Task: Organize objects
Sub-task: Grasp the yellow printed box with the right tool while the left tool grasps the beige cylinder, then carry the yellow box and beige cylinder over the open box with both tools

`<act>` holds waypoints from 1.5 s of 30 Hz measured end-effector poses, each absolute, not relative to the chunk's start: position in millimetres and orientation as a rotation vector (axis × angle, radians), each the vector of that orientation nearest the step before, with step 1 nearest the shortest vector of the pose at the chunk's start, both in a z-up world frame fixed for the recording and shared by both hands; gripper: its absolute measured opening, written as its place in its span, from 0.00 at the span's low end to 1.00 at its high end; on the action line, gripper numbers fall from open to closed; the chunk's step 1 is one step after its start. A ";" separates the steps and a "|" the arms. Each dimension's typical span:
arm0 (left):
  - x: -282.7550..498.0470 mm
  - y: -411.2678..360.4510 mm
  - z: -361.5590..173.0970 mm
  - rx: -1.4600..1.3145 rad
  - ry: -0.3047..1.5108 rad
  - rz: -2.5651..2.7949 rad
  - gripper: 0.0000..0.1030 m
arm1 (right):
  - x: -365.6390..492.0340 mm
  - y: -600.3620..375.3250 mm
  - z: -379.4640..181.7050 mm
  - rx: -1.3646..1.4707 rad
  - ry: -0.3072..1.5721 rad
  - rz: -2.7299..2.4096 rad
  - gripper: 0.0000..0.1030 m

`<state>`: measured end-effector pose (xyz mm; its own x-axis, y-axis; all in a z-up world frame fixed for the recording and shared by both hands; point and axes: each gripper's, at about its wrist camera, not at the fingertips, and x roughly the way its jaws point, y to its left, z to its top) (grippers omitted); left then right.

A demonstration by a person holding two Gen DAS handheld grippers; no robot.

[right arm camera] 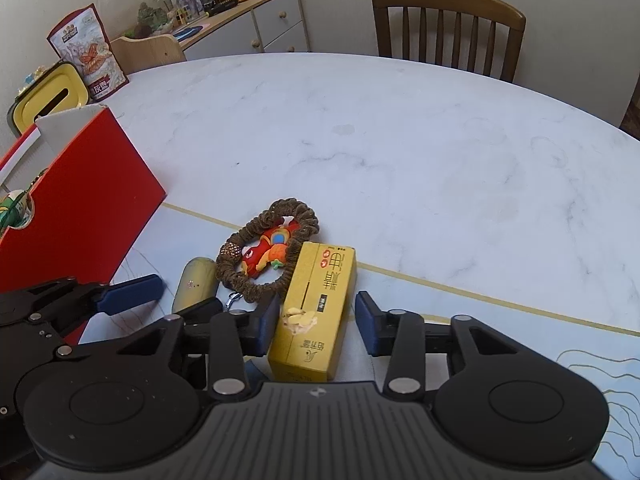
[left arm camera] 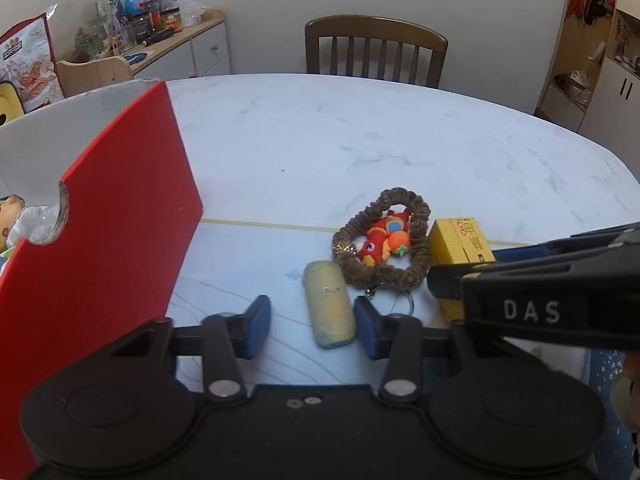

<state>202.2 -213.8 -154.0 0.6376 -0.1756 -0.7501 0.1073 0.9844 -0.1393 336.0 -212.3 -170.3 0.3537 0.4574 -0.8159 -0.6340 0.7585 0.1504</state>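
Left gripper (left arm camera: 312,320) held apart astride yellow tube (left arm camera: 329,305) on table (left arm camera: 360,140); right gripper (right arm camera: 316,320) held apart around yellow box (right arm camera: 316,312), likely for transfer into red box (left arm camera: 112,200).

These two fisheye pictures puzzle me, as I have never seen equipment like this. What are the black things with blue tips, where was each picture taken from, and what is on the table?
They are two hand-held grippers, each carrying a camera that looks along its two blue-padded fingers. In the left wrist view the left gripper is open around a pale yellow cylinder. In the right wrist view the right gripper is open around a yellow box. Nothing is gripped yet. On the marble table there also lie a brown scrunchie, ringed around a red plush keychain, and a red box at the left with some items inside.
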 end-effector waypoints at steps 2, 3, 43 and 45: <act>202.8 -213.9 -153.3 -0.089 0.866 -0.174 0.32 | 335.2 -212.4 -169.7 -0.201 0.976 0.709 0.35; 203.0 -214.1 -153.0 -0.091 0.867 -0.179 0.28 | 334.9 -212.3 -169.6 -0.201 0.975 0.707 0.35; 152.9 -176.9 -68.0 -0.168 0.836 -0.328 0.18 | 249.4 -246.4 -67.0 -0.126 0.873 0.708 0.29; 150.9 -170.9 -62.5 -0.170 0.834 -0.339 0.19 | 243.4 -243.0 -59.3 -0.129 0.861 0.709 0.29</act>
<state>150.9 -170.9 -62.5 0.6226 -0.3594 -0.6951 0.2277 0.9330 -0.2786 243.4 -243.0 -59.3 0.4408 0.5195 -0.7320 -0.6190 0.7665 0.1712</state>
